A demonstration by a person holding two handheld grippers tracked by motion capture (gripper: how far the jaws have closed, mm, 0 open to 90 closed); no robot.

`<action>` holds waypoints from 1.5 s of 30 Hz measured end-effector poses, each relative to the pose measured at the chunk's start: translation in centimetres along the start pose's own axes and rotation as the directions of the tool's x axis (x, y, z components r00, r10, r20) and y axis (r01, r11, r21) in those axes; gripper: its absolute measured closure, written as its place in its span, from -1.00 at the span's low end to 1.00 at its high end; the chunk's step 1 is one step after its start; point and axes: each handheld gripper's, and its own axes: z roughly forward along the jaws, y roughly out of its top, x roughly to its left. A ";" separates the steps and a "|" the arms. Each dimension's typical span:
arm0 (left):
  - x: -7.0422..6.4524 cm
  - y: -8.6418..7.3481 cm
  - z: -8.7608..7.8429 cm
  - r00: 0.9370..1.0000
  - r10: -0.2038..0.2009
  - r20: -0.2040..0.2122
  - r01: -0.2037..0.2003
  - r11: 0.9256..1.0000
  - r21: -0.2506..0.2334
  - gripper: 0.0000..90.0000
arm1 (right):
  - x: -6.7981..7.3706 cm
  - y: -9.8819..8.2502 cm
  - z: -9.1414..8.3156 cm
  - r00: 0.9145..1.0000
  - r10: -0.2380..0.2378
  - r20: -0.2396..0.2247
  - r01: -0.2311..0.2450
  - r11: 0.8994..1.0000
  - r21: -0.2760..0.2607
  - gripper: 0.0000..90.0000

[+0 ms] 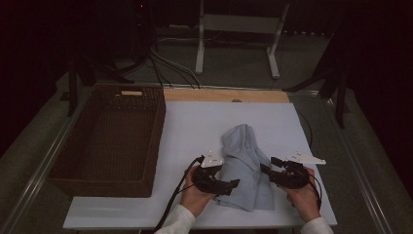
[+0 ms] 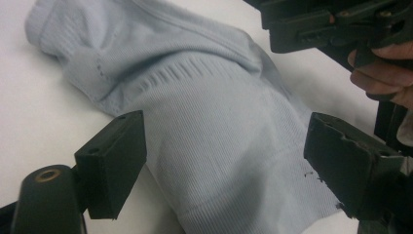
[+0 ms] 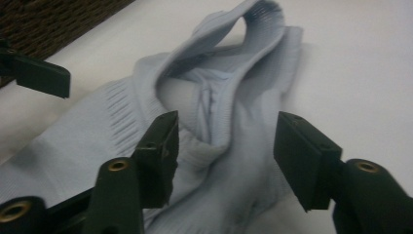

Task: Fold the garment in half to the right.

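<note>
Both tools, left (image 1: 234,184) and right (image 1: 265,169), open astride pale cloth (image 1: 243,168) on bench (image 1: 195,126). Risk: pinching one layer (seemingly loosely bunched), cloth slipping free.

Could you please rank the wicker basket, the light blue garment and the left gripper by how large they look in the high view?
1. wicker basket
2. light blue garment
3. left gripper

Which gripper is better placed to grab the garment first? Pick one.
Right, though narrowly. The right gripper has a raised fold of the garment between its open jaws. The left gripper straddles flat cloth near the hem, harder to pinch.
</note>
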 end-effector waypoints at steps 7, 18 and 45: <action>-0.1 -0.7 0.1 1.000 0.006 0.024 -0.006 1.000 0.018 -0.61 | 0.3 0.0 0.7 1.000 -0.012 -0.018 0.013 1.000 0.029 0.02; -0.3 -1.4 0.6 1.000 0.018 -0.004 -0.018 0.998 0.066 -0.37 | 0.5 0.0 1.6 0.999 -0.021 -0.031 0.023 0.996 0.090 0.11; -1.0 -1.5 0.2 0.999 0.037 0.016 -0.038 0.995 0.087 0.31 | 0.1 1.2 0.5 1.000 0.020 0.007 -0.020 1.000 0.024 0.91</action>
